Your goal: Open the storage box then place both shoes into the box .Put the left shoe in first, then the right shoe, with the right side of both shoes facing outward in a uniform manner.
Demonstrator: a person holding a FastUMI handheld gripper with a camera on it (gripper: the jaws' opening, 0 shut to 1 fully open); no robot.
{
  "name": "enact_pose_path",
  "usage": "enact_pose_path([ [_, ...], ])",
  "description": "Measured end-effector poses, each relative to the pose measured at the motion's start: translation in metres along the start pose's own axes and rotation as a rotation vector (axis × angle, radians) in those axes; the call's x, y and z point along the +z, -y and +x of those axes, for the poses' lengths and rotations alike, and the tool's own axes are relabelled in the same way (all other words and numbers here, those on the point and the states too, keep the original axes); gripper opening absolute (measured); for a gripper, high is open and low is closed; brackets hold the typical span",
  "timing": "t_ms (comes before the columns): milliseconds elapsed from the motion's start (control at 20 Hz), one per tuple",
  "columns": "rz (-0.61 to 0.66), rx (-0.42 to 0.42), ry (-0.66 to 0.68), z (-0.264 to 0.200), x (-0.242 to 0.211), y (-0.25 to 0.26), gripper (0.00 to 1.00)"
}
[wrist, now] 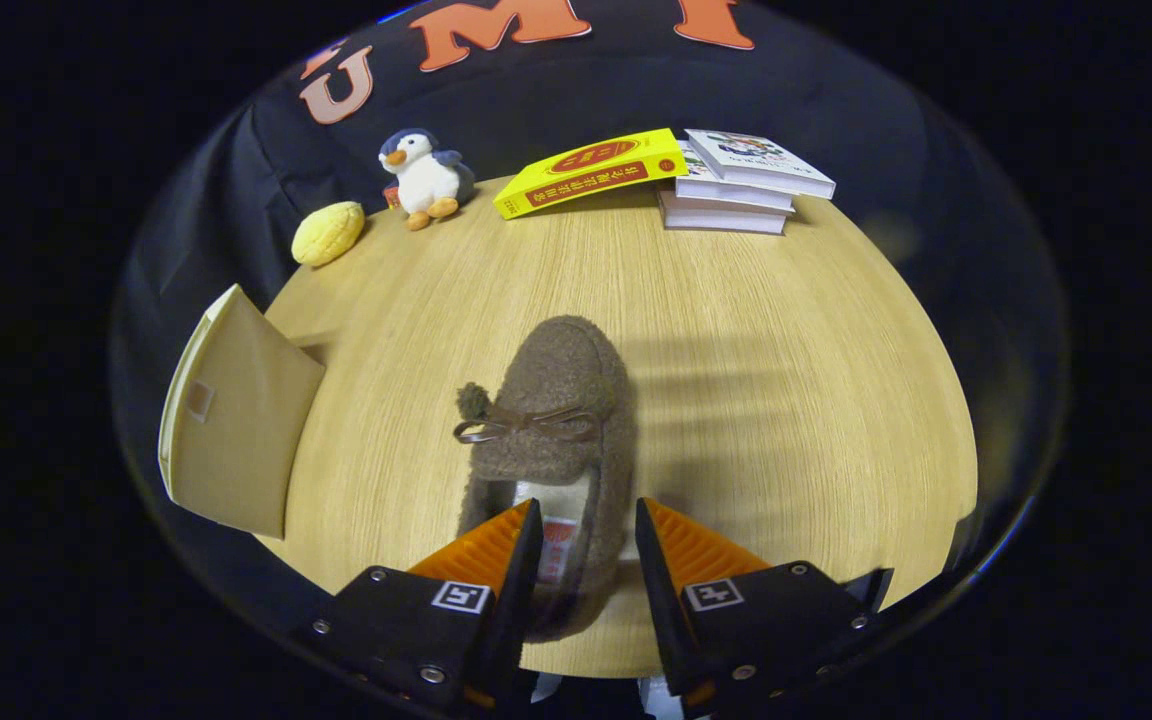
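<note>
The gripper point(588, 535) jaws are standing partly open, straddling the heel of the brown shoe point(554, 440), apparently not clamping it. The shoe is lying on the bench point(786, 380), toe pointing far.

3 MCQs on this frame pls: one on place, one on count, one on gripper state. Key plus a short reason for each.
1. Where is the brown shoe?
A. inside the storage box
B. on the table, heel end between the gripper's fingers
C. on top of the books

2. How many books are in the white stack, leaving out the yellow book that leans on it?
A. one
B. three
C. six

3. What state is the gripper in?
A. open, fingers either side of the shoe's heel
B. shut on the penguin toy
C. shut on nothing

Key: 1 B, the toe points away across the wooden table. 2 B, three spines show. 3 A, a gap shows beside the shoe at each finger.
</note>
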State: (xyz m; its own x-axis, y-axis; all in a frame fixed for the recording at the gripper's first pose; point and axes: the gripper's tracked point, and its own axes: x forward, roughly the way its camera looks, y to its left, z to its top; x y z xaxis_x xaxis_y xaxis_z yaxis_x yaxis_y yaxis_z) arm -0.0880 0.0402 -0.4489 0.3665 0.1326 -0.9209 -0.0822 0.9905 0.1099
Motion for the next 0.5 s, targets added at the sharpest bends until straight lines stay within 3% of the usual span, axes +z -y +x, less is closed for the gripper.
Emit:
enact_pose_path([
  [300, 0.047, 0.011, -0.058, 0.026, 0.0, 0.004, 0.27],
  [500, 0.037, 0.016, -0.058, 0.029, -0.001, 0.005, 0.17],
])
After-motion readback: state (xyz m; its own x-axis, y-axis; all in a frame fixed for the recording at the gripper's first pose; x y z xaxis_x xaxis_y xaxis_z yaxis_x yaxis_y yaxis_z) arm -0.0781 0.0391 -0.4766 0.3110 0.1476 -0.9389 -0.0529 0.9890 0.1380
